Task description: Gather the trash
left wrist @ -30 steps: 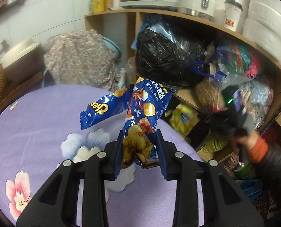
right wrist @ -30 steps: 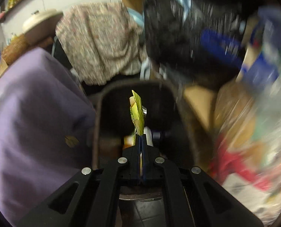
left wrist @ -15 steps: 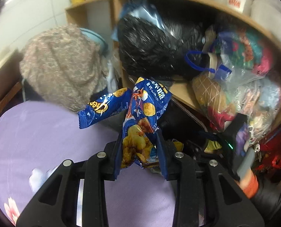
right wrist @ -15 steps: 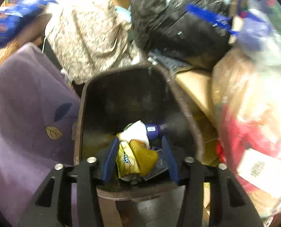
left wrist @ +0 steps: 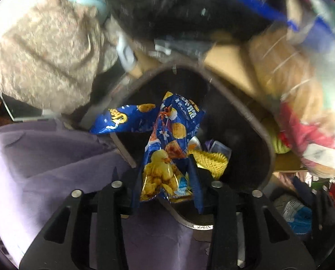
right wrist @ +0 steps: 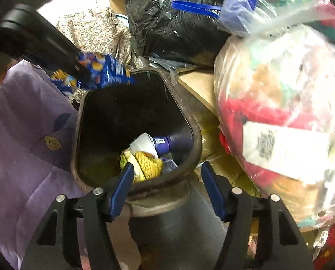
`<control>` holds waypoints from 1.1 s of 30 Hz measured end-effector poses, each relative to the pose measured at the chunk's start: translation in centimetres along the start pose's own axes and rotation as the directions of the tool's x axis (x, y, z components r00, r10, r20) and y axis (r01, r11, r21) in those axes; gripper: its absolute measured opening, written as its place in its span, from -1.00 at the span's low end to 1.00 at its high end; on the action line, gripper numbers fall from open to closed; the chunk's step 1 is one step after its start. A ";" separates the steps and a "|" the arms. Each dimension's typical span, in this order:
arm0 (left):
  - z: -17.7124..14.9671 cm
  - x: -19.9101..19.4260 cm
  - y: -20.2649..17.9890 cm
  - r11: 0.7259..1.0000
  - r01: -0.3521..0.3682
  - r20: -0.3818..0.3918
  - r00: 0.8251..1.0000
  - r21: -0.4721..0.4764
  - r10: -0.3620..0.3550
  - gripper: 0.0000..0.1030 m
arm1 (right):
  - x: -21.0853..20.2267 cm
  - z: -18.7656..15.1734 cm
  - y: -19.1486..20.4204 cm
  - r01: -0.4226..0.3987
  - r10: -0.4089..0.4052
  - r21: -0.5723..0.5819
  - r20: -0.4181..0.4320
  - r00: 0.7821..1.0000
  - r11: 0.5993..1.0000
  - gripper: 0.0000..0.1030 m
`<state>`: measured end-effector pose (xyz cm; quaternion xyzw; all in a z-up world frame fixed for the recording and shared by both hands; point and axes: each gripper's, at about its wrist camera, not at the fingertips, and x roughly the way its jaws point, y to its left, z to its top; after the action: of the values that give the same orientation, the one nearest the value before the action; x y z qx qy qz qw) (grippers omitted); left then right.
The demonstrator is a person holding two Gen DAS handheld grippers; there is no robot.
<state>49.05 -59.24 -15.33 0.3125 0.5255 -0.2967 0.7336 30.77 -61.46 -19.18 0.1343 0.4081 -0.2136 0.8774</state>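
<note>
left hand-held gripper [left wrist: 167, 177] over the dark, round-cornered plastic trash bin [left wrist: 248, 114]; right hand-held gripper [right wrist: 167, 187] at the bin's near rim. the crumpled blue foil snack bag printed with yellow puffs [left wrist: 167, 148] stands between the left fingers, its lower end down between the blue pads and its long axis running up and away from the gripper, so that the bag's top and its folded side flap hang over the bin mouth. the deciding relation: the bag lies straight ahead of the left gripper and directly above the open bin, so release alone should, by judgement, let it fall inside. the left jaws are opening; the left pad lies against the bag, while a gap shows beside the right pad, so the pinch looks to be letting go. in the right wrist view the same bag [right wrist: 104, 69] appears at the far left rim, under the black body of the left tool. the right jaws are opening too, spread wide with nothing between them; their pads straddle the near rim without visibly touching it. at the bin's bottom lie a yellow net [right wrist: 150, 165], a white scrap and a purple-capped container [right wrist: 165, 142]. the left hand is the one engaged; the purple cloth [right wrist: 21, 135] of the counter lies left of the bin.
</note>
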 end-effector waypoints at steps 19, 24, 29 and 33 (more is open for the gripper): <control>-9.3 -12.8 2.1 0.994 -0.046 0.410 0.908 -0.100 0.083 0.71 | -7.0 -3.3 1.4 0.034 -0.037 0.034 0.102 0.994 0.999 0.29; -20.3 -20.3 4.6 0.976 -0.078 0.590 0.785 -0.205 0.187 0.89 | -14.1 -4.7 4.7 0.057 -0.055 -0.002 0.233 0.971 0.998 0.47; -31.6 -25.4 5.9 0.954 -0.104 0.658 0.703 -0.280 0.270 0.89 | -21.4 -7.4 8.8 0.013 -0.001 -0.035 0.337 0.941 0.999 0.75; -40.8 -27.7 5.3 0.938 -0.127 0.679 0.659 -0.323 0.323 0.89 | -26.4 -11.2 11.7 -0.012 0.035 -0.064 0.376 0.926 0.998 0.84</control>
<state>21.73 -21.51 1.69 0.1397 0.1836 -0.2338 0.9445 13.87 -39.65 -5.09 0.0689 0.2364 -0.2125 0.9456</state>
